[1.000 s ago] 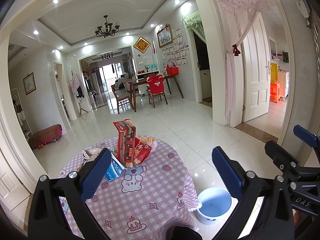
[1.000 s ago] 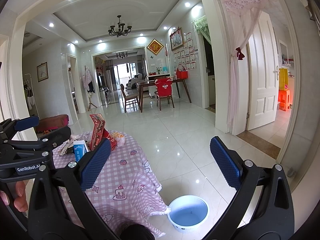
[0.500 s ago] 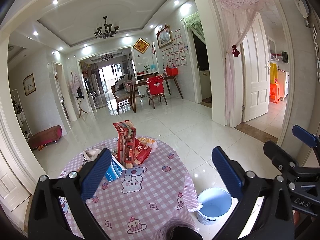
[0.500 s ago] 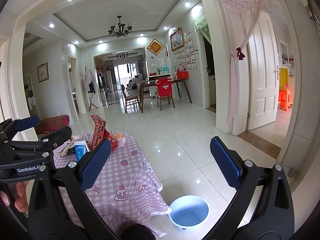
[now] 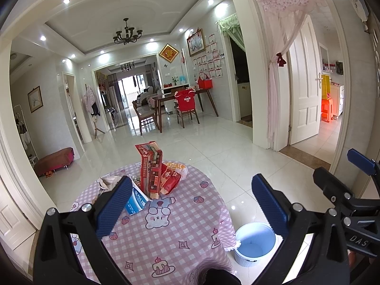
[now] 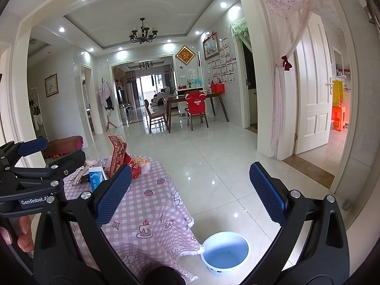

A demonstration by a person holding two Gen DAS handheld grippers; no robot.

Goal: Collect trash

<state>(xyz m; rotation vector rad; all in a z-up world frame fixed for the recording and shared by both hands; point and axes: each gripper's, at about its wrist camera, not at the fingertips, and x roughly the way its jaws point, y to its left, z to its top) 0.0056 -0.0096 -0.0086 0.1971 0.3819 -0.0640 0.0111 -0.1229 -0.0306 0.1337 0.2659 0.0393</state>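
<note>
A pile of trash sits at the far side of a round table with a pink checked cloth (image 5: 166, 232): a tall red carton (image 5: 150, 168), a red snack bag (image 5: 171, 178), a blue and white box (image 5: 136, 200) and crumpled paper (image 5: 109, 181). A light blue bin (image 5: 255, 243) stands on the floor right of the table; it also shows in the right wrist view (image 6: 224, 253). My left gripper (image 5: 190, 205) is open and empty above the table's near side. My right gripper (image 6: 188, 192) is open and empty, right of the table, above the floor.
White glossy floor tiles (image 6: 213, 156) stretch toward a dining table with chairs (image 6: 190, 109). A white door with a pink curtain (image 6: 313, 104) stands at the right. A low red bench (image 5: 54, 160) sits by the left wall.
</note>
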